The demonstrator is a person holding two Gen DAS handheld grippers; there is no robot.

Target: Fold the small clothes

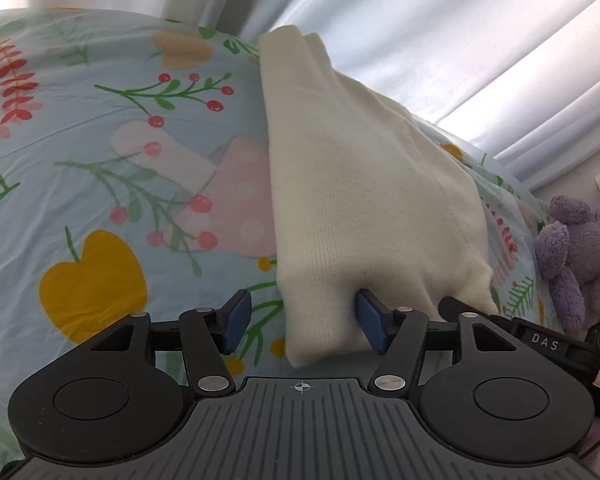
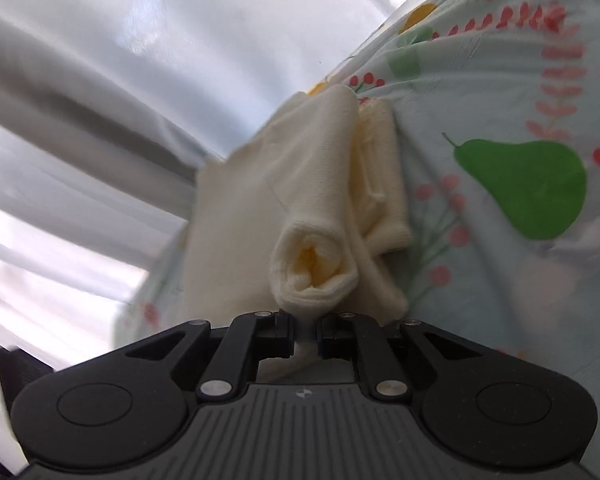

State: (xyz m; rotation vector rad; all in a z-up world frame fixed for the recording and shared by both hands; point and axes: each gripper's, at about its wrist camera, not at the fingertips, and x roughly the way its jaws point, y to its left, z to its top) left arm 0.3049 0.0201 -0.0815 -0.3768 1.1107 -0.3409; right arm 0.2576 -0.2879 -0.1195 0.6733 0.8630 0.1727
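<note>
A cream knit garment (image 1: 352, 184) lies on the floral bedsheet (image 1: 100, 120), running from the far edge to my left gripper (image 1: 304, 320). That gripper is open; its right blue pad (image 1: 370, 320) sits under the garment's near hem, its left pad (image 1: 236, 318) is over bare sheet. In the right wrist view the same cream garment (image 2: 296, 200) is bunched and lifted toward the camera, a rolled cuff facing me. My right gripper (image 2: 305, 334) is shut on a pinch of its fabric.
White curtains (image 1: 460, 40) hang behind the bed's far edge. A purple plush toy (image 1: 580, 240) sits at the right edge of the bed. Part of the other gripper's black body (image 1: 548, 344) shows by the garment's right corner.
</note>
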